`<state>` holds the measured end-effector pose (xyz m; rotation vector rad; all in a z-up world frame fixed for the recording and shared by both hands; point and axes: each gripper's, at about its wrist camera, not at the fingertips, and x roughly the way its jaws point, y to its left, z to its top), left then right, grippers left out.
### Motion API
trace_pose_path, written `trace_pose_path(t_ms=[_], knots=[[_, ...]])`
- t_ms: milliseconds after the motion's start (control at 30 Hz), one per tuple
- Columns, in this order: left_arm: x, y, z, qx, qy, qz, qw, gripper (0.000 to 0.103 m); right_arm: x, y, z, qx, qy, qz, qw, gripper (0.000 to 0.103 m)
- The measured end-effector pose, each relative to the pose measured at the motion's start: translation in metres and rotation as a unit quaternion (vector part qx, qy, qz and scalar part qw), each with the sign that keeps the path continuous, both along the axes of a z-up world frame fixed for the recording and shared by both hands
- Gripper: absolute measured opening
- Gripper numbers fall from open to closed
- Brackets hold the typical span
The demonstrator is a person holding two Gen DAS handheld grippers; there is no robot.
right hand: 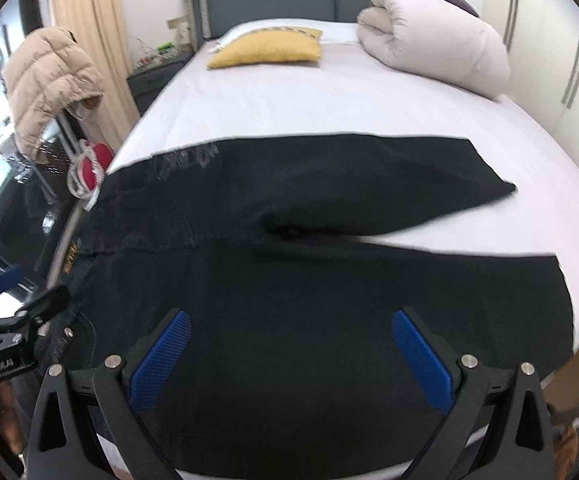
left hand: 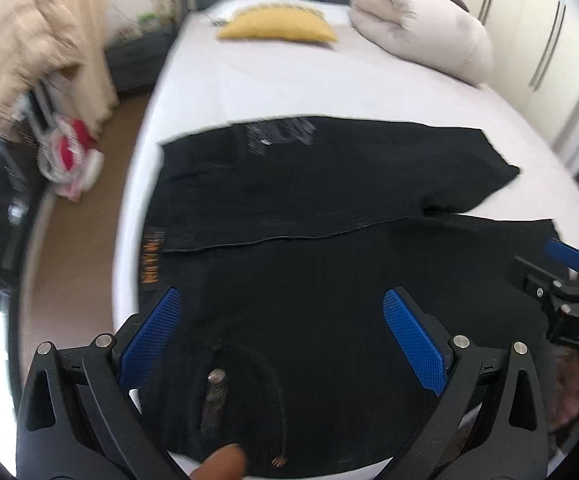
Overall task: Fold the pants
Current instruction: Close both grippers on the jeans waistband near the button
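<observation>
- While both grippers are hovering over the near edge of the white-sheeted bed (right hand: 289, 96), the black fabric pants (right hand: 329, 288) are lying spread flat across it, waistband out toward the left edge and the two legs running off to the right.
- The left gripper (left hand: 285, 340) is hanging with its jaws spread wide and gripping nothing; it is sitting over the fly end, where the metal button (left hand: 216, 377) is showing, which looks to me like lining up for a grab at the waist.
- The right gripper (right hand: 291, 354) is likewise gaping open and empty, poised above the nearer leg, so I am judging the pair to be taking one end each before lifting that leg over.
- The legs are splaying apart in a V, with a wedge of sheet showing between them, so the lengthwise fold is not done yet.
- Counting now: one pair of pants, two legs, two grippers, four blue ribbed finger pads (right hand: 160, 360) in all.
- One yellow cushion (right hand: 267, 53) is resting near the grey headboard, well apart from the pants.
- One rolled white duvet (right hand: 433, 36) is sitting beside it, leaving the middle of the mattress free for folding.
- One beige quilted jacket (right hand: 49, 80) is hanging off to the left of the bed.
</observation>
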<state>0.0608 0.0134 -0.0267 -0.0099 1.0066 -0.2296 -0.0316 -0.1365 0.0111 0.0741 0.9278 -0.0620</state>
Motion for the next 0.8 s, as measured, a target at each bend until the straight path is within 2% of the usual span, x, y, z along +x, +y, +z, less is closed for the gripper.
trace_pose_path(t_ms=[33,167,300,367,400,500,567,633,700,800], knots=[[0.009,0.000,-0.003,-0.001,0.004,-0.004,1.0000,0.103,0.005,-0.002,0.002,0.007,-0.006,0.008,1.000,0.103],[0.037,-0.003,-0.005,0.030,-0.022,-0.013,0.9992,0.103,0.035,-0.013,0.009,0.020,-0.023,0.042,0.999,0.103],[0.090,-0.001,-0.011,0.055,0.018,-0.024,0.9980,0.103,0.068,-0.020,0.009,0.027,-0.026,0.084,0.996,0.103],[0.124,0.007,-0.009,0.064,0.006,-0.016,0.9978,0.103,0.086,-0.021,0.005,0.017,-0.021,0.111,0.993,0.099],[0.143,0.012,-0.008,0.061,-0.001,-0.024,0.9979,0.103,0.094,-0.020,0.003,0.012,-0.017,0.127,0.992,0.093],[0.203,0.018,-0.012,0.060,-0.004,-0.073,0.9955,0.103,0.121,-0.019,-0.007,0.011,0.006,0.173,0.985,0.079],[0.242,0.017,-0.024,0.082,0.011,-0.110,0.9905,0.103,0.141,-0.020,-0.013,0.016,0.021,0.203,0.979,0.074],[0.282,0.016,-0.040,0.106,0.036,-0.145,0.9830,0.102,0.154,-0.021,-0.017,0.016,0.028,0.218,0.975,0.074],[0.304,0.020,-0.054,0.108,0.055,-0.168,0.9784,0.102,0.168,-0.021,-0.021,0.020,0.030,0.238,0.971,0.074],[0.336,0.028,-0.071,0.088,0.092,-0.191,0.9733,0.097,0.187,-0.024,-0.025,0.035,0.033,0.259,0.965,0.074]])
